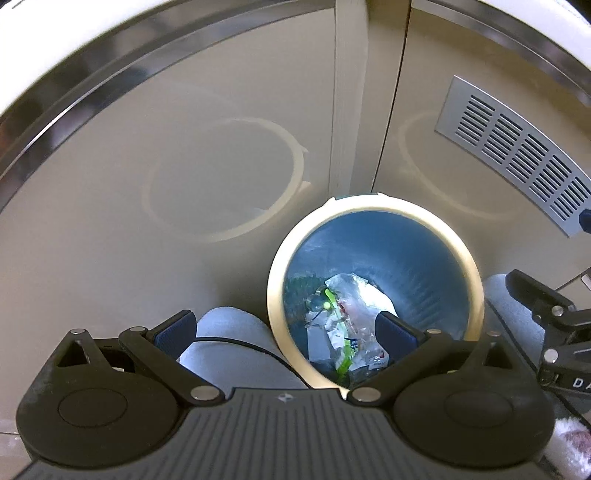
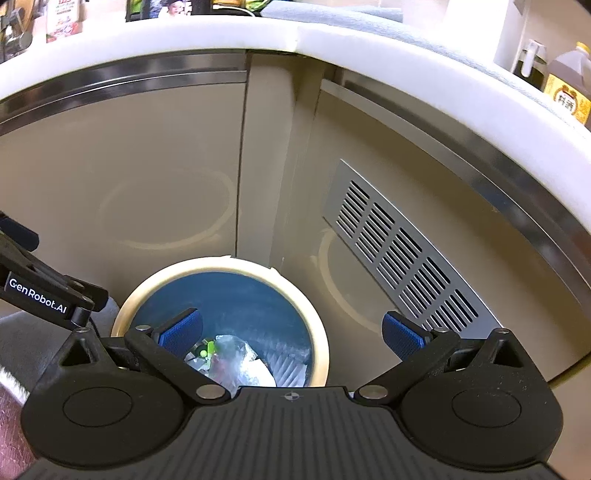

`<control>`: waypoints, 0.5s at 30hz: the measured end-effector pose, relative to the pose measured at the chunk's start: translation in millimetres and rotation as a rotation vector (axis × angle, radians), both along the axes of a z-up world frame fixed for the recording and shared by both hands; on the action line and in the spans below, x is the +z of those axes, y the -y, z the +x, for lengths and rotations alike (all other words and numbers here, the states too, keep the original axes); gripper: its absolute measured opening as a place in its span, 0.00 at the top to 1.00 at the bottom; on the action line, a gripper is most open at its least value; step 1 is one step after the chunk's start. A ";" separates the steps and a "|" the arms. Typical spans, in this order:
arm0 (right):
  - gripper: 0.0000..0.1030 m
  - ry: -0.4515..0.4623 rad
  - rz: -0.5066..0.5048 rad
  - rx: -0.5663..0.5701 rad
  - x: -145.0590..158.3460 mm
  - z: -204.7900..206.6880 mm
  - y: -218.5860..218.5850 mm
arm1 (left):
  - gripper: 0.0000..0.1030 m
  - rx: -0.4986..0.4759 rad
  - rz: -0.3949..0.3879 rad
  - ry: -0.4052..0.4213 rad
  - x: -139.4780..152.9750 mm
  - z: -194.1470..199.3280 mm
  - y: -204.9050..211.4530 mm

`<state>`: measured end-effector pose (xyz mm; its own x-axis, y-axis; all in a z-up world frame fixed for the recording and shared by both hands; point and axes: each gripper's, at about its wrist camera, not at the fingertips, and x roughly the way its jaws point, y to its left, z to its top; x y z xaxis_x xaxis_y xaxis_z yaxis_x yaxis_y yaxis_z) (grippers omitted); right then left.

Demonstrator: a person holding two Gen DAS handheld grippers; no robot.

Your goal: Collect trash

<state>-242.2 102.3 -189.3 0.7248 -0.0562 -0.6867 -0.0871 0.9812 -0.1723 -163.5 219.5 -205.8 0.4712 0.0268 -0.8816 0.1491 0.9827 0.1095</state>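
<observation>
Crumpled trash [image 1: 347, 325] of clear plastic film, white paper scraps and a bright green wrapper strip lies heaped at the bottom of a round blue waste bin with a cream rim [image 1: 275, 291], which stands on the floor in the corner formed by two glossy beige cabinet doors. Above the bin, the left gripper [image 1: 286, 330] hangs with its blue-padded fingers spread wide and nothing between them; one pad sits over the bin's mouth, the other outside the rim above a pale grey fabric surface [image 1: 229, 325]. The right gripper [image 2: 291, 334] is likewise spread apart and empty, its left pad over the bin's opening and its right pad beyond the rim, in front of a silver slotted vent panel [image 2: 399, 254] on the cabinet door to the bin's right. A white countertop edge [image 2: 221, 31] runs above the cabinets, with bottles standing on it.
</observation>
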 end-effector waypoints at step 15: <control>0.00 0.267 -0.070 0.227 74.6 -41.7 7.2 | 0.00 -0.007 -0.005 0.159 61.6 -4.4 -10.2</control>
